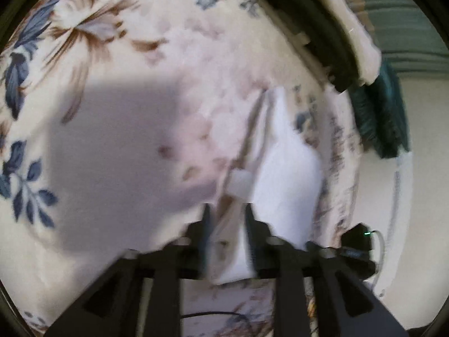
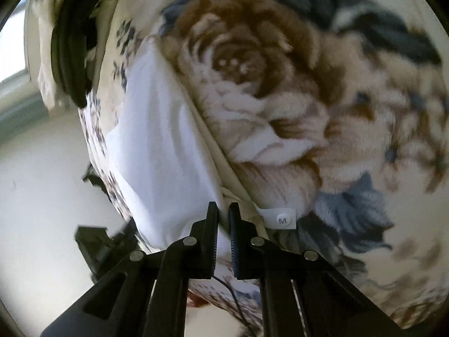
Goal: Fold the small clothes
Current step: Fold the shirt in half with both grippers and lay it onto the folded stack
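Both tongs, left (image 1: 226, 219) and right (image 2: 223, 216), pinch white garment (image 2: 157, 140) over floral blanket (image 2: 280, 84).

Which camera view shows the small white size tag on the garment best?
The right wrist view: the small white size tag is sharp there, and its letter M can be read, beside the right gripper. In the left wrist view a white tag is blurred, with no letter legible.

text: "M" in a grey circle | on: white size tab (image 2: 281, 219) sewn to the white garment (image 2: 157, 140) | place: just right of the right claw (image 2: 223, 210) tips | left wrist view: nothing legible
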The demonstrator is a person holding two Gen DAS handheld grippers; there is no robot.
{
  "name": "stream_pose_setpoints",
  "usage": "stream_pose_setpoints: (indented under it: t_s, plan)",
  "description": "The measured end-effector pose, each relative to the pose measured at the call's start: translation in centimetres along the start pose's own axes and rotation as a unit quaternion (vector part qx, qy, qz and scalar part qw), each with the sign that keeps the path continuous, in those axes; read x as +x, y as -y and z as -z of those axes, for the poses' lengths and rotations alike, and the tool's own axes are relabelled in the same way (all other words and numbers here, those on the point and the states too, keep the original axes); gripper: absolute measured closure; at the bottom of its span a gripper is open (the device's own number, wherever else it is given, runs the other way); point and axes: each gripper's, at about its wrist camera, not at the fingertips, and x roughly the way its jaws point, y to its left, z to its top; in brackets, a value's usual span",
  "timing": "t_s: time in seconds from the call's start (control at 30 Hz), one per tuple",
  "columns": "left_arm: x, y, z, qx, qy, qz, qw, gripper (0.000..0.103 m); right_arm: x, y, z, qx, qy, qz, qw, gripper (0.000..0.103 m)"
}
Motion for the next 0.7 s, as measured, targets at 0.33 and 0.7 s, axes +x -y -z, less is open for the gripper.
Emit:
stream_pose_setpoints:
  t_s: [0.33,0.7]
  plan:
    - [8.3,0.2,-2.7,-0.018,-0.07,0.101,0.9923,0.033,2.6,1.0,-5.3,-0.046,-0.064,-0.096,0.992,0.029]
    - [8.9,2.5,-2.2,0.027,-0.044,0.079,0.9955,0.085,7.1,-2.5,-5.7,-0.089,-0.102,-0.128,0.982,0.073]
